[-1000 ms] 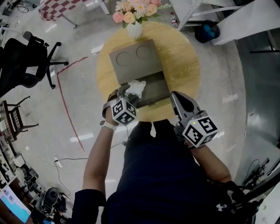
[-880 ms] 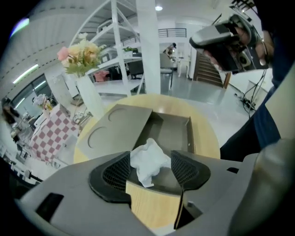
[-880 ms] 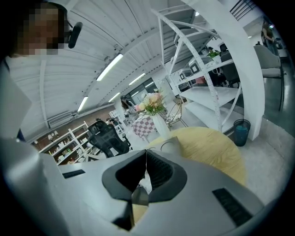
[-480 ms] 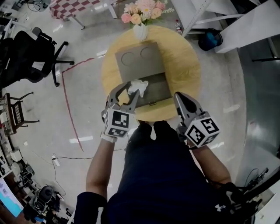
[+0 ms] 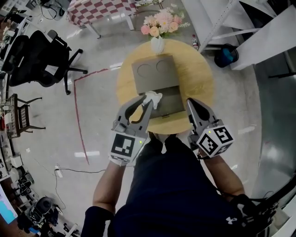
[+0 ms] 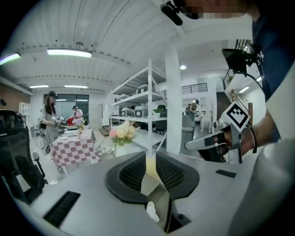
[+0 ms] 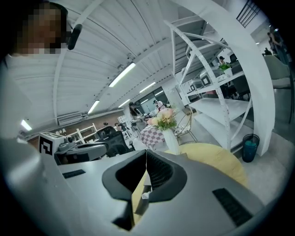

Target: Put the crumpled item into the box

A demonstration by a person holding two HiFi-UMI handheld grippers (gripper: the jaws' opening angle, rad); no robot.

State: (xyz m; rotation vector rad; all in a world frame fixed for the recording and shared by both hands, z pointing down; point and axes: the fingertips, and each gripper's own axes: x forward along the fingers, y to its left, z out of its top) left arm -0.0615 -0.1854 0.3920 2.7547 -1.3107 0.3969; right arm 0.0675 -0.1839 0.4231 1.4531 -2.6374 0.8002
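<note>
The crumpled white item point(image 5: 153, 98) lies in the open grey box point(image 5: 170, 102) on the round yellow table point(image 5: 196, 69). The box's lid point(image 5: 155, 70) is folded back toward the vase. My left gripper point(image 5: 144, 99) hangs above the box's near-left corner, apart from the item. Its jaws have just been closing; a narrow gap remains and nothing is between them. In the left gripper view point(image 6: 151, 159) the item point(image 6: 151, 212) shows far below through that gap. My right gripper point(image 5: 190, 102) is shut and empty near the table's front edge, its pads meeting in the right gripper view point(image 7: 146, 154).
A vase of pink flowers point(image 5: 159, 28) stands at the table's far edge. Left of the table on the floor are a black office chair point(image 5: 37, 55) and a red line point(image 5: 78, 125). A chequered table point(image 5: 101, 9), white shelving point(image 5: 240, 18) and a blue bin point(image 5: 226, 54) lie beyond.
My left gripper has risen from the box with its jaws narrowing, while the crumpled item stays in the box. The right gripper has lifted slightly.
</note>
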